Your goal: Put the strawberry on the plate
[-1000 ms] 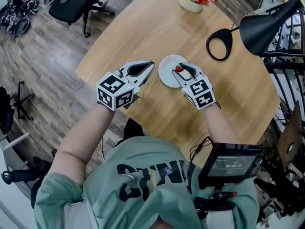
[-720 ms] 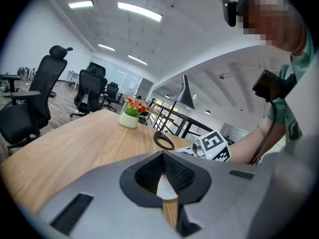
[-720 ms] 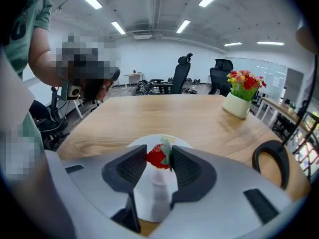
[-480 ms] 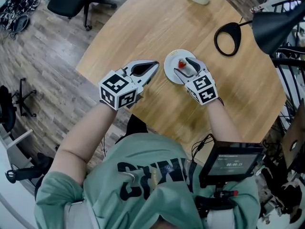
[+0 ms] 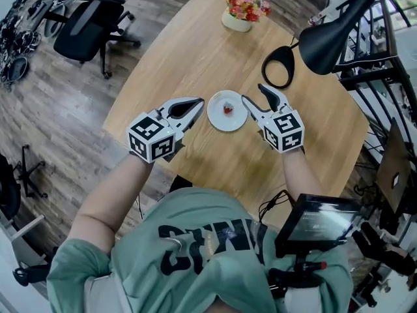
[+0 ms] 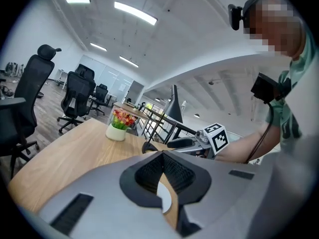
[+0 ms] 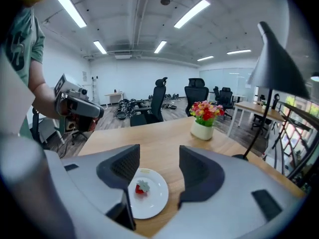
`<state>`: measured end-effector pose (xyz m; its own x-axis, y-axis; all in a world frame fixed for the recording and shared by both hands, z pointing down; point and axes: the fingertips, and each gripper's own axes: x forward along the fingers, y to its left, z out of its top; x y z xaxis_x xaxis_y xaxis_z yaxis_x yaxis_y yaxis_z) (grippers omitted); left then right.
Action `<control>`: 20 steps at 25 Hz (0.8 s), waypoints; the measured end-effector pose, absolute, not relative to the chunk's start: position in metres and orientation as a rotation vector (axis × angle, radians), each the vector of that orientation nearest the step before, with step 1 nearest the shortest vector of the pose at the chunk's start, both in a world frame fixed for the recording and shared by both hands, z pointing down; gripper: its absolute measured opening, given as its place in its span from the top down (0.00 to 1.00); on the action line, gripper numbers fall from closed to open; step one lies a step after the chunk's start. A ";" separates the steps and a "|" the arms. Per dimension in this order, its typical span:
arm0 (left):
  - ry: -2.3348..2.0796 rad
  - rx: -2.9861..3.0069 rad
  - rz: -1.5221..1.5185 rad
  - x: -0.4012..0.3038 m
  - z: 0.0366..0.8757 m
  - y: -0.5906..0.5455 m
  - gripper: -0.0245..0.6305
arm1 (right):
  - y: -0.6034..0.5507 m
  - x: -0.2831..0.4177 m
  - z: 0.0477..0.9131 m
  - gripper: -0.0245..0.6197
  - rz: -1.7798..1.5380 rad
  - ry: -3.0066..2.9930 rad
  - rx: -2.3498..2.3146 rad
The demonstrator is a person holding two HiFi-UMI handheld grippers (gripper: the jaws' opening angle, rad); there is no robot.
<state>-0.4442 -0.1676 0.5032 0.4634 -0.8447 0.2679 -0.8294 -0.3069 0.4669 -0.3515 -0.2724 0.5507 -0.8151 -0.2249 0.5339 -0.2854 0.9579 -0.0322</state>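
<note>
Right gripper (image 5: pixel 253 94): jaws just been opening, now wide apart, nothing between them, right of small white round plate (image 5: pixel 215 115). Red strawberry (image 5: pixel 227 109) lies on plate. Left gripper (image 5: pixel 197 102) closed, empty. Release step looks done; next: back off clear.

Round wooden table (image 5: pixel 189 57), light grain.
- White plate (image 5: pixel 215 117): toward the near edge, about the middle.
- Black ring-shaped lamp base (image 5: pixel 265 65): right of the plate and farther back.
- Pale pot of red and pink flowers (image 5: pixel 236 21): at the far edge.
</note>
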 end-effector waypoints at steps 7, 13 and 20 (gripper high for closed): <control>-1.355 2.283 -0.062 -0.451 0.439 -0.179 0.96 | -0.281 -0.329 0.474 0.58 0.158 -2.621 0.527; -1.328 2.395 -0.104 -0.447 0.375 -0.180 0.96 | -0.275 -0.313 0.410 0.59 0.120 -2.670 0.625; -1.323 2.537 -0.124 -0.422 0.309 -0.170 0.96 | -0.256 -0.276 0.344 0.72 0.076 -2.756 0.703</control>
